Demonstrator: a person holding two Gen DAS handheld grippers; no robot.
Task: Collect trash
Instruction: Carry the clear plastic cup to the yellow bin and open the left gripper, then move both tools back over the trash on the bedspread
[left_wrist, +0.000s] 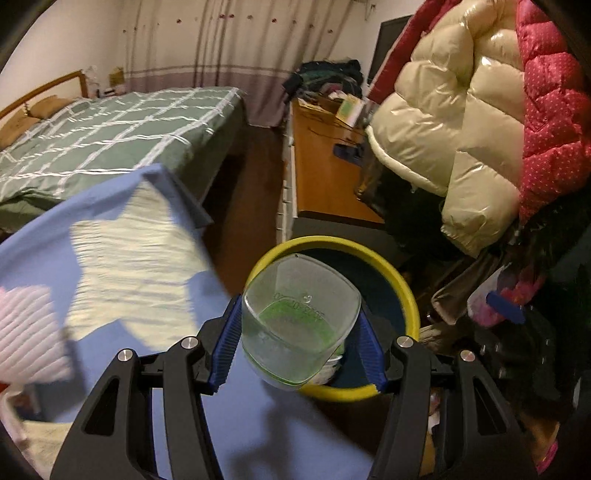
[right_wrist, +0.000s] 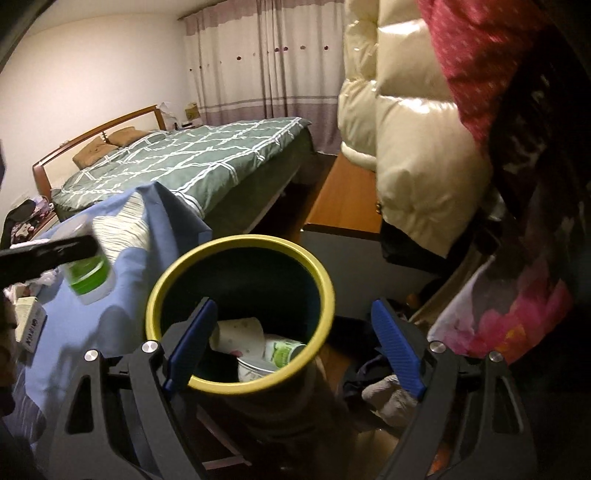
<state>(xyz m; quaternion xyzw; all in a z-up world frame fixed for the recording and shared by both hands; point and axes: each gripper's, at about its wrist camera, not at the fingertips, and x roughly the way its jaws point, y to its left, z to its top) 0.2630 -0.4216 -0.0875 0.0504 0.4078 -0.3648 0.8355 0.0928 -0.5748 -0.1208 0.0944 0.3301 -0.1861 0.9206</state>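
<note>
My left gripper (left_wrist: 300, 306) is shut on a clear plastic container (left_wrist: 301, 325) with a green band near its base, blue pads pressing on both its sides. It hangs over the near rim of a dark waste bin with a yellow rim (left_wrist: 402, 288). In the right wrist view the same container (right_wrist: 86, 273) shows at the left, over the blue cloth, held by the left gripper's black finger (right_wrist: 48, 253). My right gripper (right_wrist: 292, 304) stands open above the bin (right_wrist: 236, 243) with nothing between its pads. Inside the bin lie a paper cup (right_wrist: 240, 334), a green-printed cup (right_wrist: 282, 350) and a bowl (right_wrist: 255, 369).
A table under a blue cloth (left_wrist: 110, 266) stands left of the bin, with a small box (right_wrist: 31, 325) on it. Behind are a bed with a green checked cover (right_wrist: 207, 158) and a wooden desk (left_wrist: 325, 170). Puffy jackets (left_wrist: 454, 140) hang at the right over cluttered floor.
</note>
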